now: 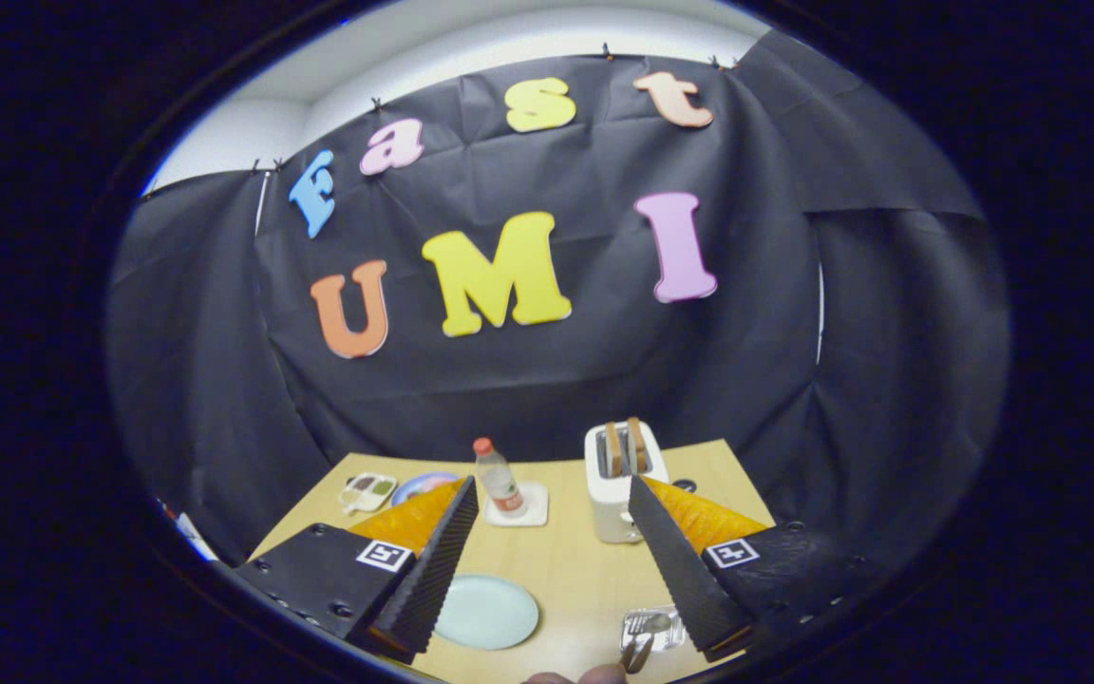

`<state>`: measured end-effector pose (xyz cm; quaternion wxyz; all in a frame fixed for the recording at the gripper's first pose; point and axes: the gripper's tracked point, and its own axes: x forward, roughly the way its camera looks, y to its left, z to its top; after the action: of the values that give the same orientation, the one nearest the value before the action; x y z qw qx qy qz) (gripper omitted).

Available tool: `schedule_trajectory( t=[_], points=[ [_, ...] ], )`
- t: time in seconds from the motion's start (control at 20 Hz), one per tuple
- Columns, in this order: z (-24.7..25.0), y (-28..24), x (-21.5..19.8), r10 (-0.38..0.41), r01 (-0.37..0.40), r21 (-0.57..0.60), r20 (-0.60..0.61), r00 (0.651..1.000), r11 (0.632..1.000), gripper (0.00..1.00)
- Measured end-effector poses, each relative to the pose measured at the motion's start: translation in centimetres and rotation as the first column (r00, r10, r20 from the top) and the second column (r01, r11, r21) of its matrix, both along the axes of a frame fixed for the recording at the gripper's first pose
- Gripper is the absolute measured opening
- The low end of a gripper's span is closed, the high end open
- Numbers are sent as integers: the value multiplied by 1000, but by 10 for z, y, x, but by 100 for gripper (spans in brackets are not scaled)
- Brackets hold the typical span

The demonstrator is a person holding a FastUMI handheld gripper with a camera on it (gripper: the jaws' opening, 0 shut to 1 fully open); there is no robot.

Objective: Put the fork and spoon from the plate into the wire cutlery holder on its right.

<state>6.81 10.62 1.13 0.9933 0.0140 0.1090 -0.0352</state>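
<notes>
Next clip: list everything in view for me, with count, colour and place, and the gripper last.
plate: one, pale blue-green, on the table between the fingers; nothing lies on it.
cutlery holder: one, silvery wire, right of the plate, by the right finger.
cutlery: silvery utensils in the holder; count unclear.
bottle: one, clear with red cap, upright on a white coaster beyond the fingers.
toaster: one, white, two brown slices in its slots, right of the bottle.
small tray: one, white, far left of the table.
blue dish: one, beside that tray.
table: one, light wood.
hand-held gripper: one, fingers wide apart, holding nothing.
</notes>
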Motion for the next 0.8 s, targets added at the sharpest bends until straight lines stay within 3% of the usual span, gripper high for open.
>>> schedule_trajectory(
  t=[0.3, 0.8],
  points=[
    [29, -1, -30, -52, 63, -58, 163, 985, 996, 96],
    [59, 31, -59, -48, 90, -136, 287, 957, 987, 96]
  ],
)
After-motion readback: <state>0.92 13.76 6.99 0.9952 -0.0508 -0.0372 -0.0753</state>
